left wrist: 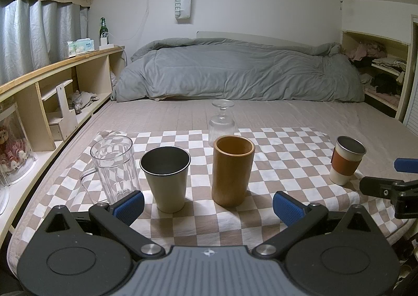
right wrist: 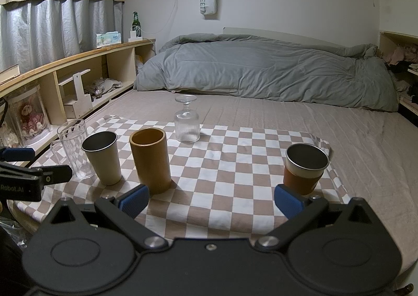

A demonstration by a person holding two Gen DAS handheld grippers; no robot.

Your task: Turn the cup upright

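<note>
A clear ribbed stemmed glass [left wrist: 221,122] [right wrist: 186,120] stands upside down, foot up, at the far edge of the checkered cloth [left wrist: 282,165] [right wrist: 230,165]. Upright on the cloth stand a clear mug [left wrist: 113,168] [right wrist: 73,148], a cream steel cup [left wrist: 166,179] [right wrist: 103,157], a tall brown cup [left wrist: 232,170] [right wrist: 150,160] and a white cup with an orange sleeve [left wrist: 346,160] [right wrist: 304,169]. My left gripper [left wrist: 209,208] is open and empty, in front of the cream and brown cups. My right gripper [right wrist: 211,200] is open and empty, between the brown and sleeved cups.
The cloth lies on a bed with a grey duvet [left wrist: 235,71] at the back. A wooden shelf [left wrist: 52,86] runs along the left with a bottle [left wrist: 103,29] and tissue box [left wrist: 78,47]. Shelves with clothes [left wrist: 378,66] stand at the right.
</note>
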